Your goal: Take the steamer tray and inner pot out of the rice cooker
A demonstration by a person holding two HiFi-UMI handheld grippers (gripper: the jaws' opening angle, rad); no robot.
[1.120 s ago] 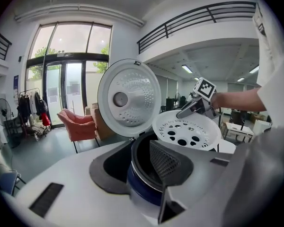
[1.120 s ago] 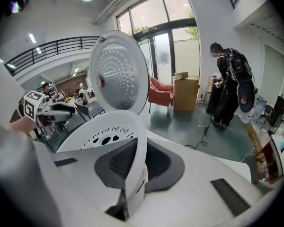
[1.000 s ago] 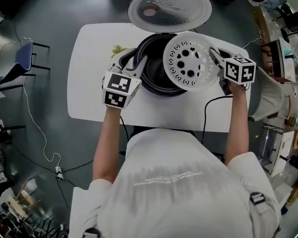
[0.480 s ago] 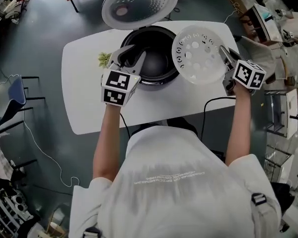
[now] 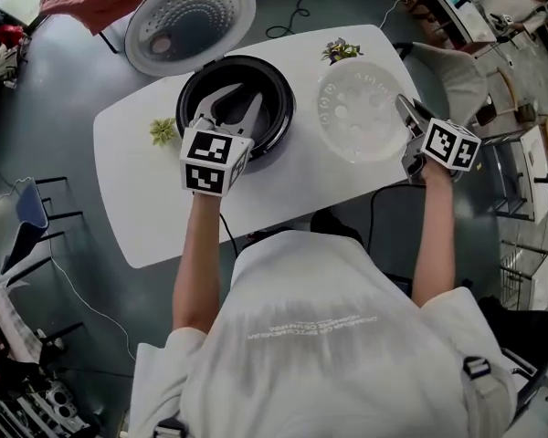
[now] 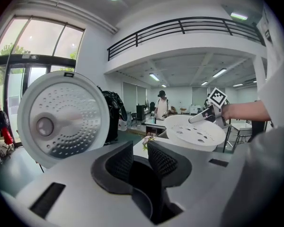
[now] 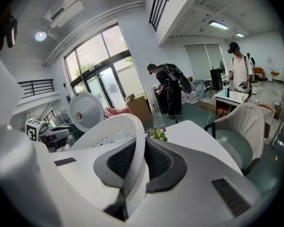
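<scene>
The rice cooker's lid point(image 5: 190, 21) stands open behind the black inner pot point(image 5: 276, 108), which sits in the cooker on the white table point(image 5: 146, 199). My left gripper point(image 5: 226, 100) hovers over the pot's near rim. Its jaws have just been closing and still stand apart. In the left gripper view point(image 6: 140, 148) only a dark gap shows between the pads, and nothing is pressed. My right gripper point(image 5: 402, 109) is shut on the rim of the white perforated steamer tray point(image 5: 356, 117), holding it over the table right of the cooker. In the right gripper view the tray's rim point(image 7: 135, 126) is pinched between the pads.
A small potted plant point(image 5: 344, 49) stands at the table's back edge behind the tray. A green sprig point(image 5: 163, 130) lies left of the cooker. A padded chair point(image 5: 457, 71) is at the right, and a black cable point(image 5: 384, 194) hangs off the front edge. People stand far off point(image 7: 239, 63).
My right gripper has carried the steamer tray rightward, off the cooker to above the bare table, and levelled it. My left gripper has shifted from the pot's left rim to over its opening.
</scene>
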